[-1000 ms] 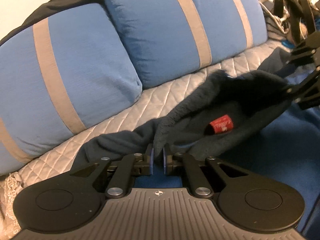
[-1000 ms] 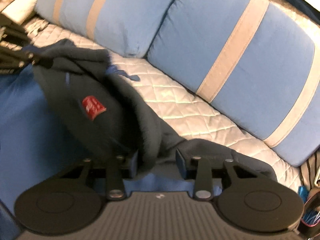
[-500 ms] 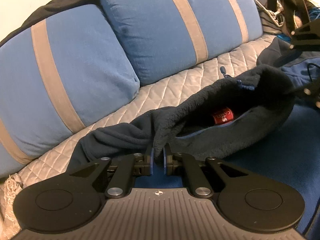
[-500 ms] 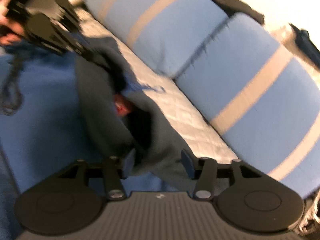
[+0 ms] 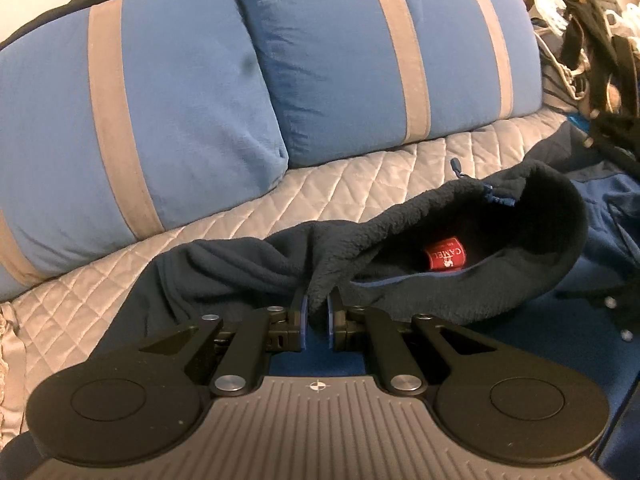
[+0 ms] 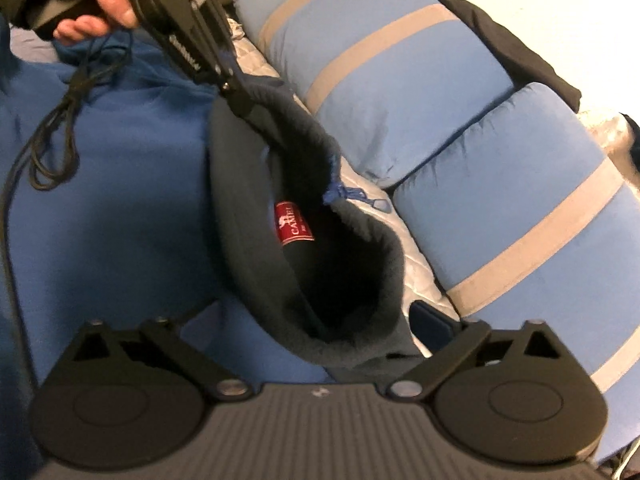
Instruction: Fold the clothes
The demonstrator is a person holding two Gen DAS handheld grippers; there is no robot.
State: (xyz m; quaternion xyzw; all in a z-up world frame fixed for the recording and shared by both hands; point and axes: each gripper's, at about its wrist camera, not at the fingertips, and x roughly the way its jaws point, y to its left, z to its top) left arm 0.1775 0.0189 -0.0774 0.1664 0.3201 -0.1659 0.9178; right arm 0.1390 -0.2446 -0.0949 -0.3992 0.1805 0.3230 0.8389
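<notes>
Right claw releases the fleece collar; left claw keeps its pinch.

Left claw [image 5: 316, 312] clamps navy fleece jacket [image 5: 460, 236]; right claw [image 6: 304, 320] is opening, collar now loose between its fingers, ready for regrasping.

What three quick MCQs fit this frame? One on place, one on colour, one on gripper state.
1. Where is the red label?
A. inside the dark fleece hood
B. on a pillow
C. on the quilted cover

2. What colour are the pillows' stripes?
A. red
B. grey
C. green

3. How does the left gripper stand?
A. wide open, nothing between
B. out of view
C. shut on the hood's edge

Key: 1 A, the label sits in the hood's hollow. 2 B, grey bands cross the blue pillows. 3 C, the fleece is pinched between its pads, while the right gripper is opening off the cloth.
</notes>
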